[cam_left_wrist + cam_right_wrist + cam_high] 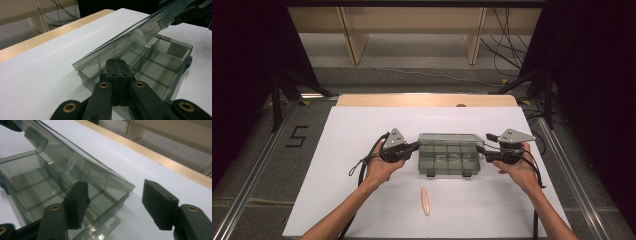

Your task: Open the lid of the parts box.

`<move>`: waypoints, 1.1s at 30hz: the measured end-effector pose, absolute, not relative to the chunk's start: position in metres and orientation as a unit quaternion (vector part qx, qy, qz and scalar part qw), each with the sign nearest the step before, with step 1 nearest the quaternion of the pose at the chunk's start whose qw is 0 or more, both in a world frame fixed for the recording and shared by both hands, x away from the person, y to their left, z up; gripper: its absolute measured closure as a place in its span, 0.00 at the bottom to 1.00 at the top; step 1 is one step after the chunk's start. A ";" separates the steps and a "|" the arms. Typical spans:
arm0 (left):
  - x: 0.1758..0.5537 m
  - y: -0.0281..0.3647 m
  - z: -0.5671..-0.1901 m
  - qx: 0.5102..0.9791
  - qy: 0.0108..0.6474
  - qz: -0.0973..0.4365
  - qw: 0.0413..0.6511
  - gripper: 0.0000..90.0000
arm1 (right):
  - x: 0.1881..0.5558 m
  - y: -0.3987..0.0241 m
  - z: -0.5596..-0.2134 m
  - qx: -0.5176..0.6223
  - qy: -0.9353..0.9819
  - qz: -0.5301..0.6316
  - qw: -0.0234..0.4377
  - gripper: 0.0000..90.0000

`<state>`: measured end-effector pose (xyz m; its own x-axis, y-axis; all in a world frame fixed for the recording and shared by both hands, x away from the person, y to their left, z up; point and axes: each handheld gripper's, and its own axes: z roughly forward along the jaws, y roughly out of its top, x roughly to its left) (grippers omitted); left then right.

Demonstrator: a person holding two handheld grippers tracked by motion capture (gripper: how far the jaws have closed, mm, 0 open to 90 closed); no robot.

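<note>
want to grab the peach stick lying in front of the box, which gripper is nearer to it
Left, slightly. The left gripper sits at the organizer box's left end; the right gripper at its right end. The peach stick lies left of centre.

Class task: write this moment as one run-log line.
box: lid partly raised | left gripper: shut, at box's end | right gripper: open, at opposite end | stick: on table

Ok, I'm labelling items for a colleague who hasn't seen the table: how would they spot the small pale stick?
Start at the white table. Nearer the person than the clear plastic box, the pale stick lies alone. It is small, slim and pinkish, unlike the box.
</note>
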<state>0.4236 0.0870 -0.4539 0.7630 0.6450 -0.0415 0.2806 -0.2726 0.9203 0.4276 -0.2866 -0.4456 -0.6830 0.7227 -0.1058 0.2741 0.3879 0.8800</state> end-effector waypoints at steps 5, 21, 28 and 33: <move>0.424 0.087 -0.455 0.779 0.298 0.171 0.525 1.00 | 0.431 -0.284 -0.445 0.305 0.795 0.457 0.258 0.60; 0.420 0.082 -0.460 0.788 0.350 0.139 0.486 0.74 | 0.432 -0.281 -0.442 0.300 0.790 0.463 0.267 0.74; 0.419 0.079 -0.463 0.803 0.366 0.124 0.454 0.65 | 0.432 -0.279 -0.441 0.303 0.787 0.464 0.270 0.76; 0.420 0.073 -0.469 0.810 0.374 0.106 0.439 0.64 | 0.432 -0.278 -0.440 0.306 0.788 0.461 0.270 0.78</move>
